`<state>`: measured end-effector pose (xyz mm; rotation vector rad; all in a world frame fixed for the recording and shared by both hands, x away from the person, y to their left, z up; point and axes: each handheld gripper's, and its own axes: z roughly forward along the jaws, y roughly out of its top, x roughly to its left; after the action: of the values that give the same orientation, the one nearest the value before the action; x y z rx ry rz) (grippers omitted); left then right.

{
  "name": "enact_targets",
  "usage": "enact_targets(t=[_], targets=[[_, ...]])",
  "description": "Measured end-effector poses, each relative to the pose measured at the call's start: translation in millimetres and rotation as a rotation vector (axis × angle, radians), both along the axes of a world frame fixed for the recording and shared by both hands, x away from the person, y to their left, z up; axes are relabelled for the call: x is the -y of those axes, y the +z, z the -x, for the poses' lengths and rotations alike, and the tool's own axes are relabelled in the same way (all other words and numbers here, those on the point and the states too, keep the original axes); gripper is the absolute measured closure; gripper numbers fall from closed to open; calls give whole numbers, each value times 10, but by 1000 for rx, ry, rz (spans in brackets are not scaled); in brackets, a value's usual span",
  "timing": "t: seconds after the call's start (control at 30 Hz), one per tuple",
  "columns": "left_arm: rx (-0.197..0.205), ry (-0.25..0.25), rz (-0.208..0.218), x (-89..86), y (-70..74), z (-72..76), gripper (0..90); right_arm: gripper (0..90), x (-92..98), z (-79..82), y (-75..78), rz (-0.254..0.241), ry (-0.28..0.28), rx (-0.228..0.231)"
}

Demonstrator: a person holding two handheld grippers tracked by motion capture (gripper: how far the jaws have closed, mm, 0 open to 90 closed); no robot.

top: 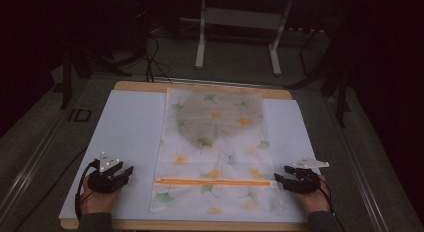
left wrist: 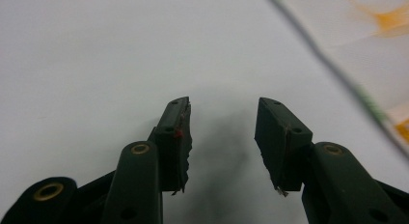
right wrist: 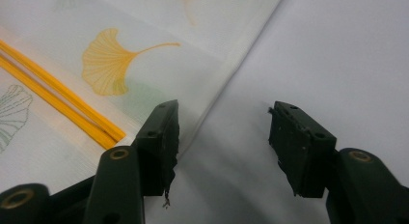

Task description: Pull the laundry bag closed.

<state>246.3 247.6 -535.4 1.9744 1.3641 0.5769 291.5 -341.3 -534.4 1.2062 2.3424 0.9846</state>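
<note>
Though dim, grey bundle (top: 220,117) inside bag (top: 215,192)

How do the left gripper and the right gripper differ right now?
The left gripper rests apart from the leaf-print bag, over bare white sheet; the right gripper sits right at the bag's edge, near its orange zipper. Both are open, holding nothing.

Bag (top: 215,152) lies on sheet (top: 125,137) between left gripper (top: 129,171) and right gripper (top: 280,176) (both near front edge)
</note>
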Motion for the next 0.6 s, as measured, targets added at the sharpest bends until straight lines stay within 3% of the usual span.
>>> enact_targets(t=[0.2,0.4,0.6], targets=[[-21,-45,-9,59,4,-27,576,471,-19,20,24,3,18,1],[-24,-75,37,76,30,-33,570,488,-61,23,61,8,47,-3],[-27,-99,49,108,35,-38,566,526,-112,-4,122,-22,101,-8]])
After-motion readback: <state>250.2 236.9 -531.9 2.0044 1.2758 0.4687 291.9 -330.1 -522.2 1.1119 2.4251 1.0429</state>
